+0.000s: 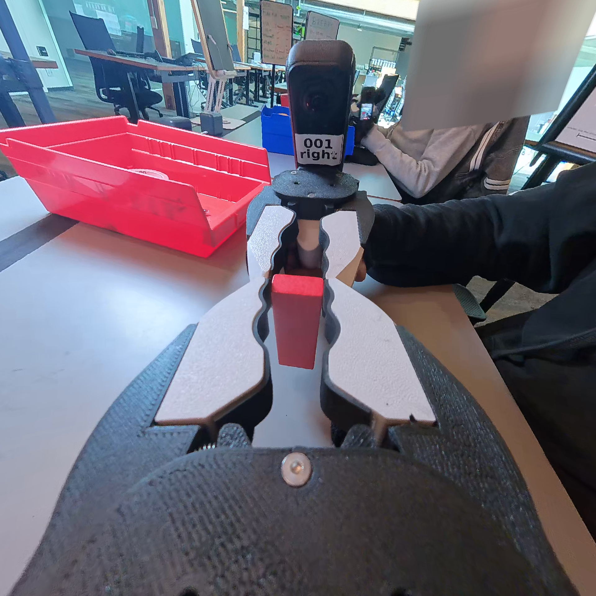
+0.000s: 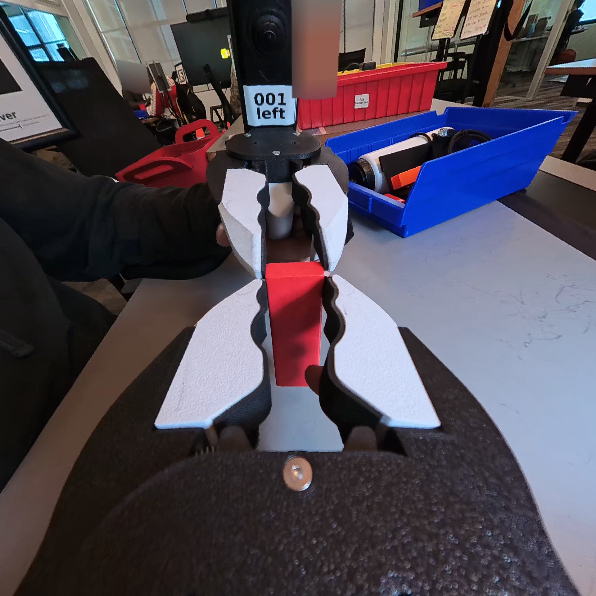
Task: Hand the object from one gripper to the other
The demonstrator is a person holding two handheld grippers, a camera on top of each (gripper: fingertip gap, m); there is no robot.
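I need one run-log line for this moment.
handover | red block between tips of left tool and right tool | holder unclear

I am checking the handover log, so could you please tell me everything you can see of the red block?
The red block is a plain rectangular bar with a matte, painted look and sharp square edges, unmarked. It is off the grey table, lying level lengthwise between the fingers of the left gripper and those of the right gripper, which meet tip to tip around it. Both sets of wavy black pads sit close along its sides; which gripper bears it cannot be told.
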